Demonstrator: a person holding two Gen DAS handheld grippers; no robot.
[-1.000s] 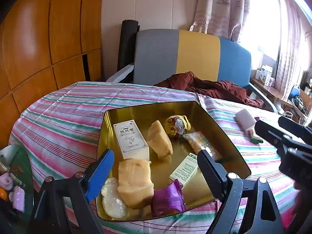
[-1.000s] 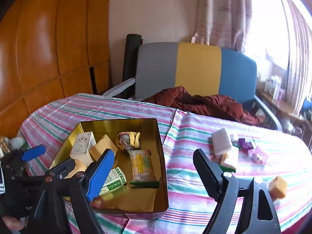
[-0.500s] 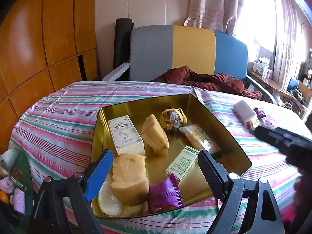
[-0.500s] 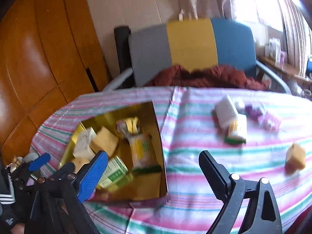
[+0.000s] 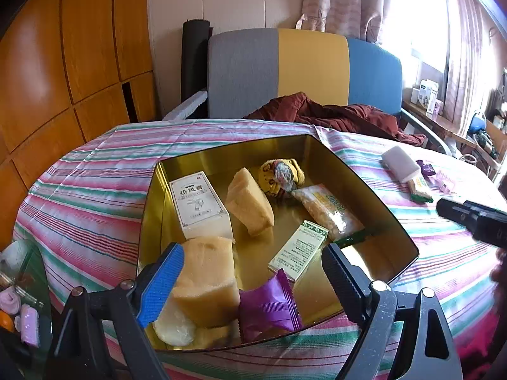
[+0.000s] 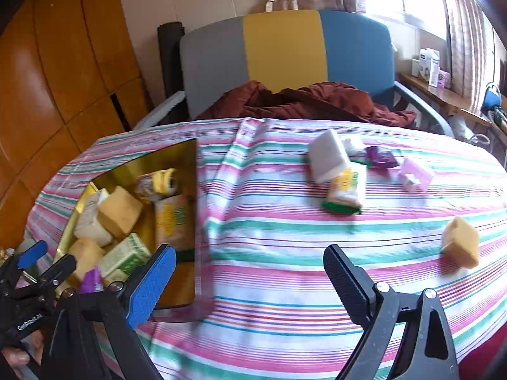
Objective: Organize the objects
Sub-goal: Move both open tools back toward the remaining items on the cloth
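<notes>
Both grippers are empty as I see them. My left gripper (image 5: 253, 272) has its jaws spread wide above the near end of the gold tin (image 5: 393, 231), touching nothing; below the gap lie a pale sponge block (image 5: 206, 278) and a purple wrapped sweet (image 5: 269, 304). Further back in the tin sit a white box (image 5: 198, 205), a second sponge block (image 5: 250, 202) and a green-and-white box (image 5: 299, 250). My right gripper (image 6: 250, 281) also has its jaws wide apart over bare striped cloth on the counter (image 6: 269, 221), right of the tin. Still loose on the cloth are a white packet (image 6: 326, 158), a snack packet (image 6: 343, 191), a purple sweet (image 6: 381, 156) and a yellow sponge piece (image 6: 461, 242).
</notes>
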